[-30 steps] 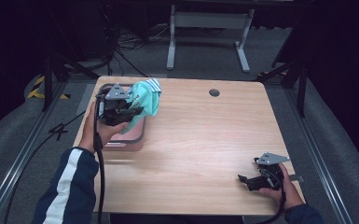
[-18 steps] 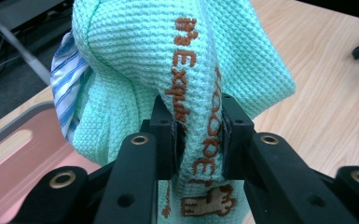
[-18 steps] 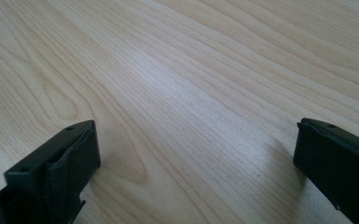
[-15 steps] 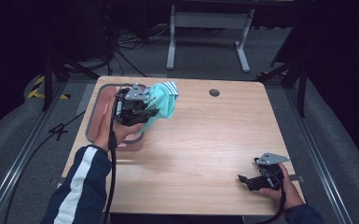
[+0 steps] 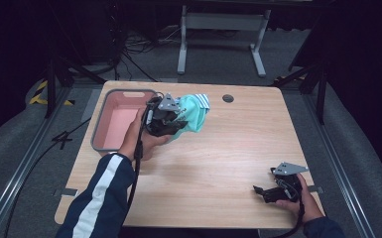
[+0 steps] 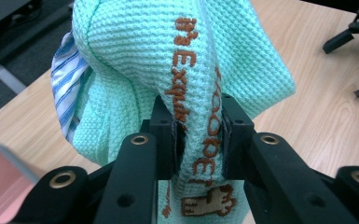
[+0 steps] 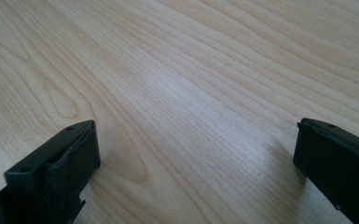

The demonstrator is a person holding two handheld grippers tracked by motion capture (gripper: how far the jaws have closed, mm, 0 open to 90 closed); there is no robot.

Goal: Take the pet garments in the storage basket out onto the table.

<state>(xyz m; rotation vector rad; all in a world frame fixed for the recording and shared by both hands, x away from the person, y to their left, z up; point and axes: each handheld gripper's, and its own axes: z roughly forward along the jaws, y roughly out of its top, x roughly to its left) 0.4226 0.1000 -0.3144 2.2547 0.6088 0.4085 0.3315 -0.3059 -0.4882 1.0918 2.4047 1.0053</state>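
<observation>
My left gripper (image 5: 176, 119) is shut on a mint-green waffle-knit cloth (image 5: 192, 117) with orange lettering and a blue-striped edge. It holds the cloth above the table, just right of the pink tub (image 5: 110, 125). In the left gripper view the two pads (image 6: 168, 135) pinch a fold of the cloth (image 6: 186, 60), which bunches up and hangs around the left gripper (image 6: 198, 140). My right gripper (image 5: 262, 192) rests low at the table's front right, open, with nothing in it. The right gripper view has its jaws standing wide apart over bare wood, the gripper (image 7: 196, 154) close to the surface.
The pink tub with a grey rim sits at the table's back left. A round cable hole (image 5: 227, 98) lies near the back edge. Wooden tabletop (image 5: 218, 158) spreads between the two hands. A metal stand (image 5: 222, 29) is on the floor behind the table.
My left gripper has carried the cloth to the right, from over the pink tub to beside it. The right gripper has stayed in place.
</observation>
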